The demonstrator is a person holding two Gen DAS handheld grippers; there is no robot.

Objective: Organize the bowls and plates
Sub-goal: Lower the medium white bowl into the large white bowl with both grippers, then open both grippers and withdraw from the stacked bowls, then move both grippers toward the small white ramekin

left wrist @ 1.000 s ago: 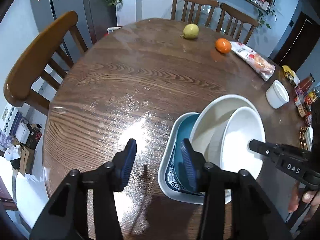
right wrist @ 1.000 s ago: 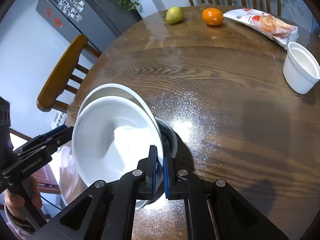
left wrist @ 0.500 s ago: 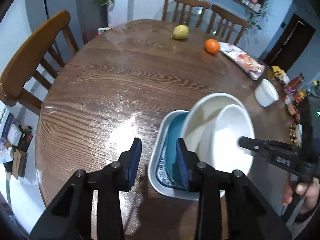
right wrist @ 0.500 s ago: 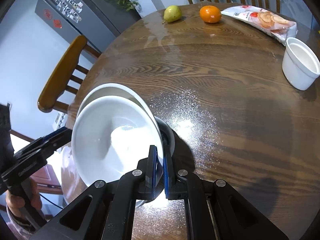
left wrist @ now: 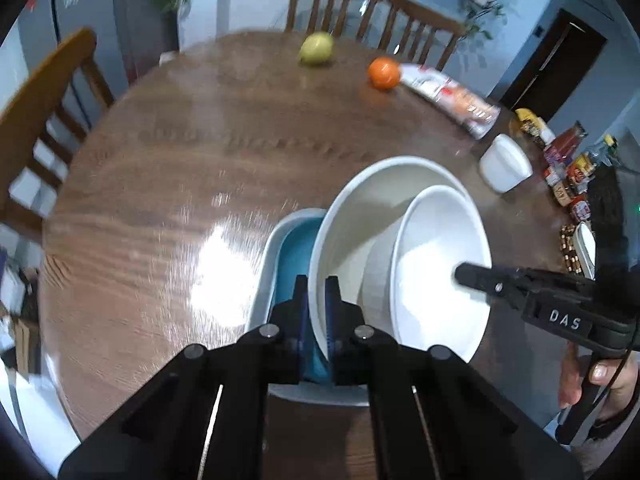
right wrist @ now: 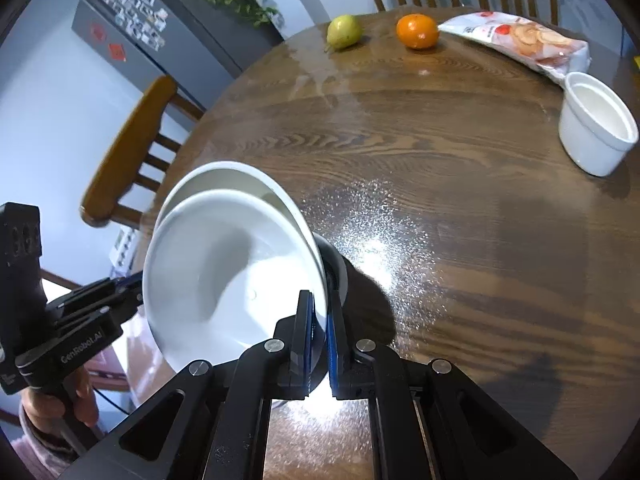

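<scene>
A large white bowl (left wrist: 360,208) stands tilted on a rectangular dish with a blue centre (left wrist: 296,248) near the table's front edge. My left gripper (left wrist: 316,312) has the large bowl's near rim between its blue pads; its jaws are closing and the pads press on the rim. A smaller white bowl (left wrist: 436,280) leans inside the large one. My right gripper (right wrist: 318,320) is shut on the rim of this smaller bowl (right wrist: 224,280), with the large bowl (right wrist: 240,176) behind it. The left gripper (right wrist: 132,284) shows at the left of the right wrist view.
On the round wooden table (right wrist: 440,200) stand a white ramekin (right wrist: 596,132), a pear (right wrist: 344,32), an orange (right wrist: 416,31) and a snack packet (right wrist: 520,44). Wooden chairs (right wrist: 128,156) ring the table. Jars and bottles (left wrist: 568,164) crowd the right edge.
My left gripper moved right from beside the blue dish and its open jaws closed onto the large white bowl's rim. The right gripper kept its hold on the smaller bowl.
</scene>
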